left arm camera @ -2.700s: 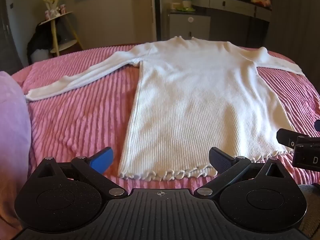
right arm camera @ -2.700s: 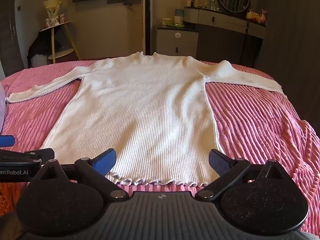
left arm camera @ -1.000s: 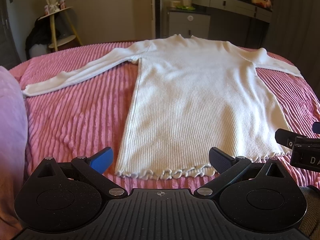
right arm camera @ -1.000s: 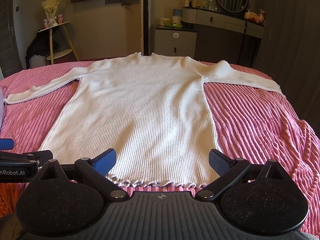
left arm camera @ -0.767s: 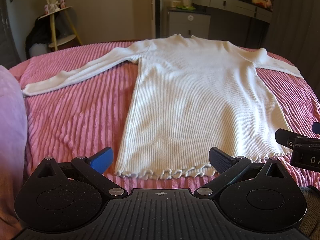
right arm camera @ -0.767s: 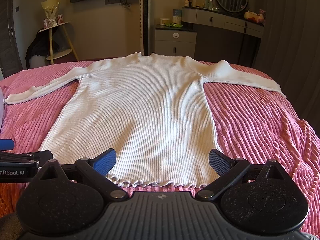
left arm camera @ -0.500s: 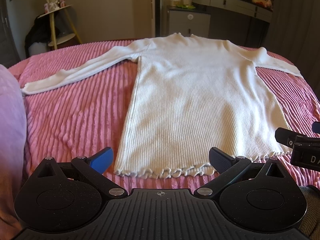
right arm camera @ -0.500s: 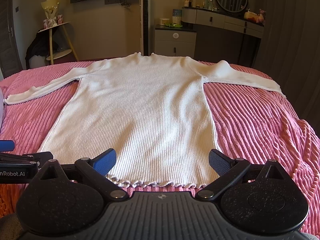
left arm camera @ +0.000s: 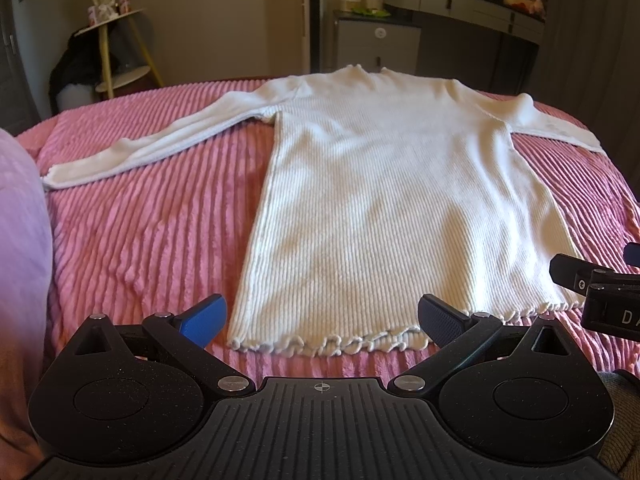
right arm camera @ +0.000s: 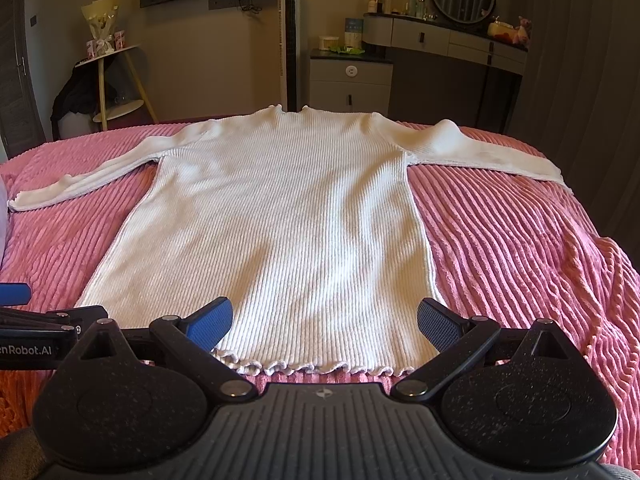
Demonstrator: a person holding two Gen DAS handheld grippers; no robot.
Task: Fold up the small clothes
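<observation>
We found the sweater (right arm camera: 280, 216) lying flat on the bedspread (right arm camera: 520, 240), neck at 12 o'clock, hem at 6, sleeves out toward 9 and 3. Our left gripper (left arm camera: 320, 322) and right gripper (right arm camera: 324, 320) both stood wide apart, empty, just short of the hem. We judged the ribbed knit soft, light and stretchy, best pinched at the hem corners.

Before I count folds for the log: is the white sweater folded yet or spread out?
Spread out. The white sweater lies flat on the pink bedspread, both sleeves stretched sideways, hem unturned.
</observation>
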